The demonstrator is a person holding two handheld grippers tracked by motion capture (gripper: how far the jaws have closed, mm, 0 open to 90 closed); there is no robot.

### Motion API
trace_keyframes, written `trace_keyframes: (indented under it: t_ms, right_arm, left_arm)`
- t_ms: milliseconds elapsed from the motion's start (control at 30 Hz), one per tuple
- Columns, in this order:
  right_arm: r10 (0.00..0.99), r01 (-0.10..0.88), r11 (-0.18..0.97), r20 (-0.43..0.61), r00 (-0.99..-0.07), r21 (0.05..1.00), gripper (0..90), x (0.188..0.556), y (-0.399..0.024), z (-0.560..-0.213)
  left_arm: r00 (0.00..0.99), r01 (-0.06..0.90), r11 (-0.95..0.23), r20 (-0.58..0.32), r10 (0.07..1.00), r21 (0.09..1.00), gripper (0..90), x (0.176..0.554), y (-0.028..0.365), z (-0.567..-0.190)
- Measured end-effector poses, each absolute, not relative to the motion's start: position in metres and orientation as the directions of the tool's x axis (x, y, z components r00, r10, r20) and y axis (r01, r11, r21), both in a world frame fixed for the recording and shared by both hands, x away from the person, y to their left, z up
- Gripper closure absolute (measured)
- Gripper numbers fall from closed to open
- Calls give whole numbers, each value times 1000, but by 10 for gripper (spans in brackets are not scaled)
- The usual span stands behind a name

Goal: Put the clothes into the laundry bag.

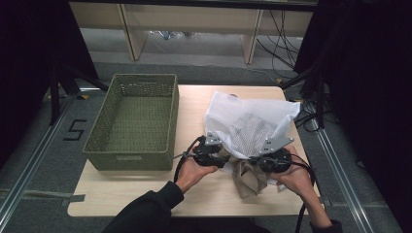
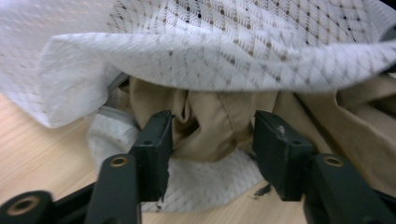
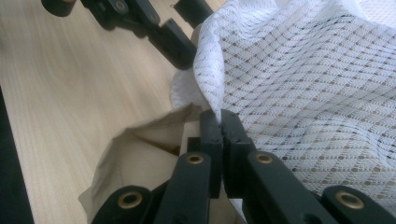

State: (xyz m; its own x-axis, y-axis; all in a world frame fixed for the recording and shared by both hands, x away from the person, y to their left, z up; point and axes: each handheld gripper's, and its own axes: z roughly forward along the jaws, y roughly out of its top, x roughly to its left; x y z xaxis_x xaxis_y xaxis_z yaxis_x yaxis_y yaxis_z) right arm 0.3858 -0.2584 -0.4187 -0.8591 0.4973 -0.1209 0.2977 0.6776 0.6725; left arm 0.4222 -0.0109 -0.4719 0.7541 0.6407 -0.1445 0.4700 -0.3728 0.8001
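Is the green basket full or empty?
Empty. The green basket shows its bare woven bottom, while the tan cloth and white mesh bag lie outside it on the table.

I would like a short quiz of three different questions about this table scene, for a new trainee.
1. True or false: the right gripper is shut on the white mesh laundry bag.
2. What lies between the left gripper's open jaws? A) beige crumpled cloth B) a metal spoon C) a paper cup
3. Which container stands left of the bag?

Key
1. True
2. A
3. The green woven basket
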Motion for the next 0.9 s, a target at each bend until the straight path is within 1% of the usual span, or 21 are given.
trace_keyframes:
  t_ms: [33,100,133,167,200,267,333,367,433,533,600,633,667,767,833,900]
  right_arm:
    - [505,299,671,-122,-855,678,900,385,-257,-419]
    - [493,292,680,-125,-861,672,900,385,-257,-418]
    - [509,298,670,-129,-851,680,900,384,-257,-417]
    - [491,286,679,-128,-862,676,900,385,-257,-414]
    - [498,289,671,-126,-858,683,900,383,-257,-413]
    - [487,277,673,-129,-864,685,900,382,-257,-410]
    - [477,271,671,-122,-870,690,900,381,-257,-407]
    - [477,267,673,-128,-869,689,900,381,-257,-408]
    - [489,287,673,-118,-865,682,900,380,-256,-413]
    - [495,325,691,-96,-864,645,900,385,-257,-432]
    - [517,368,699,-78,-852,614,900,387,-257,-444]
    - [503,357,712,-85,-860,605,900,390,-258,-448]
    - [515,374,716,-84,-853,590,900,390,-256,-452]
    - [521,384,724,-89,-849,573,900,393,-256,-456]
    - [505,369,730,-91,-858,575,900,395,-256,-457]
    - [518,389,725,-78,-852,568,900,395,-255,-458]
  left_arm:
    - [754,478,-369,-156,639,797,573,423,-11,-473]
    - [766,463,-380,-146,626,801,695,426,-14,-478]
    - [771,459,-385,-143,620,801,749,427,-17,-479]
    - [775,454,-390,-139,616,801,794,428,-21,-481]
    - [778,450,-399,-131,614,799,828,427,-24,-481]
    - [772,432,-393,-106,627,812,855,426,-32,-478]
    - [775,403,-400,-74,628,823,861,425,-38,-472]
    - [773,406,-394,-80,629,825,861,425,-39,-472]
    - [775,403,-405,-71,628,821,854,427,-41,-473]
    - [773,422,-404,-89,628,812,814,428,-38,-479]
    - [784,427,-417,-99,612,803,763,426,-34,-481]
    - [787,423,-437,-83,611,794,734,424,-30,-480]
    - [792,415,-447,-73,606,792,700,422,-27,-479]
    - [762,452,-459,-63,645,765,596,418,-10,-477]
    - [744,466,-480,-35,667,743,553,420,-3,-479]
    - [733,493,-480,-50,678,725,503,422,-2,-484]
